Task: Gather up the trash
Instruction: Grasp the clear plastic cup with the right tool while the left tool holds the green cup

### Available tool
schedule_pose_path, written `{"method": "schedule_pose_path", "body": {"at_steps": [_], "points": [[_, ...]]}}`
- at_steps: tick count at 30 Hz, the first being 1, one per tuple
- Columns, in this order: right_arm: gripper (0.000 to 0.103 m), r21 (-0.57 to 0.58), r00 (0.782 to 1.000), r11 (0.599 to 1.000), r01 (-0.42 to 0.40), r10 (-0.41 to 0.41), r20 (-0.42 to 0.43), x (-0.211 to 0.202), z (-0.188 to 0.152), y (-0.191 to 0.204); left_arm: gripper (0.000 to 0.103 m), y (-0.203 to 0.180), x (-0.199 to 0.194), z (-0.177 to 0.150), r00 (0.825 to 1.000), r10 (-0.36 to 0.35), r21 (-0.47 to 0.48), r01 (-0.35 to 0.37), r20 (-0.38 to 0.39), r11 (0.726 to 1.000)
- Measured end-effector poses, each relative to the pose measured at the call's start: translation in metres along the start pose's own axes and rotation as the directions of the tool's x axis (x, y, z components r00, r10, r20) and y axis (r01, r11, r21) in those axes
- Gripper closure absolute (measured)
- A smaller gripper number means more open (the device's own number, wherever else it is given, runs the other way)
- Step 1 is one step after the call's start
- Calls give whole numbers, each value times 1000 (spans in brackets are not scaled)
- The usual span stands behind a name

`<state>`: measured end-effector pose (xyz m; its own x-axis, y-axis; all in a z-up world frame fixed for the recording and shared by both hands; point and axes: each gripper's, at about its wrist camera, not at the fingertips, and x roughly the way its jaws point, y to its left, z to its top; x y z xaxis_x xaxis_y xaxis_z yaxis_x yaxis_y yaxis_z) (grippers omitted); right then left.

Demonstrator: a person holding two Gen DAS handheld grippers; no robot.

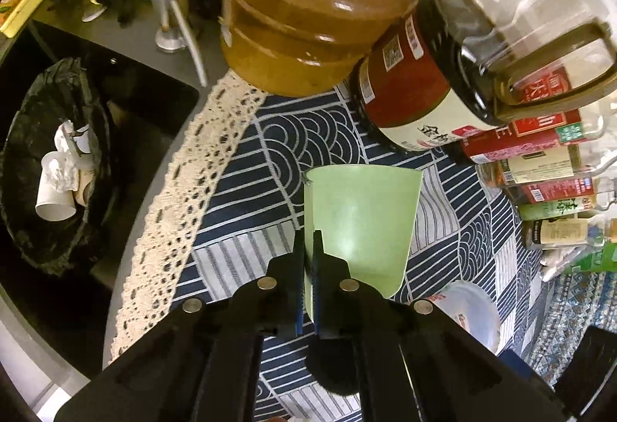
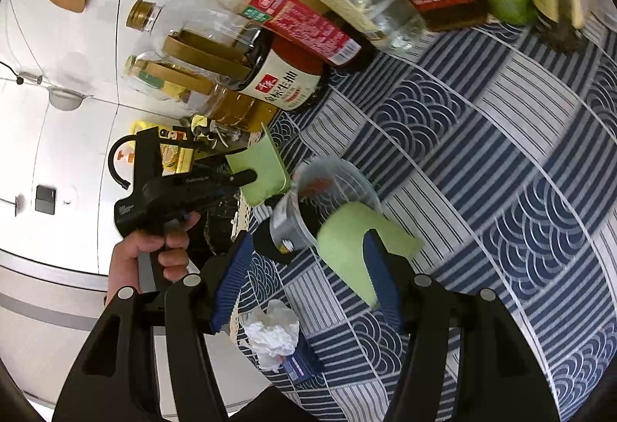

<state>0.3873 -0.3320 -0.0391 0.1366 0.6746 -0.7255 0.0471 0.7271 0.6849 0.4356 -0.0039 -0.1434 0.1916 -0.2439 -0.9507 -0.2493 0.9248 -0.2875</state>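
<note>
Left gripper (image 1: 307, 279): blue pads pinched narrow on the wall of a pale green paper cup (image 1: 360, 225), one finger inside the rim, one outside. Cup held above the blue-and-white patterned cloth (image 1: 270, 137), its open mouth toward the camera. From the right wrist view the same cup (image 2: 262, 167) shows ahead and to the left of the right claw, clamped in the left gripper (image 2: 246, 177), person's hand (image 2: 154, 252) on the handle.

Far to the left of the left claw: bin with black liner (image 1: 50, 167), holding white paper cups and crumpled tissue (image 1: 63, 171).

Straight ahead of the left claw: big jug of amber oil (image 1: 304, 5); ahead and right, dark soy sauce bottle (image 1: 420, 83), then a row of smaller bottles further right.

Right gripper (image 2: 308, 283): fingers spread wide, holding nothing. Second green paper cup (image 2: 354, 248) lies on its side on the cloth, just ahead, partly behind the right finger. Clear plastic cup (image 2: 331, 190) on its side just beyond it, touching or nearly so. Crumpled white tissue (image 2: 273, 333) lies between and below the fingers, close to the cloth edge, a small blue packet (image 2: 302, 364) just beside it
</note>
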Motion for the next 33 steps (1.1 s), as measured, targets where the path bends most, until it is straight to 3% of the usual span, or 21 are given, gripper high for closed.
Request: {"method": "schedule_pose_path", "body": {"at_steps": [3,6,11,17,24,33], "points": [[44,-3,998,999,-37,37,-54,14,9,4,101,5,-11,-4,1000,7,3,-7,19,1000],[54,-37,996,999,-5,2,-92,28,16,8,101,8,-23,-18,999,18,35,-19,32,999],[58,-36,990,999,5,-10,-141,49,26,5,101,24,-46,-40,998,41,38,-43,55,998],[84,-59,984,998,-4,-6,-178,65,32,9,101,39,-72,-63,993,83,30,-86,90,996],[97,-69,989,998,0,-11,-148,54,35,16,101,50,-82,-91,985,135,47,-141,108,989],[97,-89,995,994,70,-76,-60,31,35,26,101,64,-75,-113,989,113,53,-119,92,992]]}}
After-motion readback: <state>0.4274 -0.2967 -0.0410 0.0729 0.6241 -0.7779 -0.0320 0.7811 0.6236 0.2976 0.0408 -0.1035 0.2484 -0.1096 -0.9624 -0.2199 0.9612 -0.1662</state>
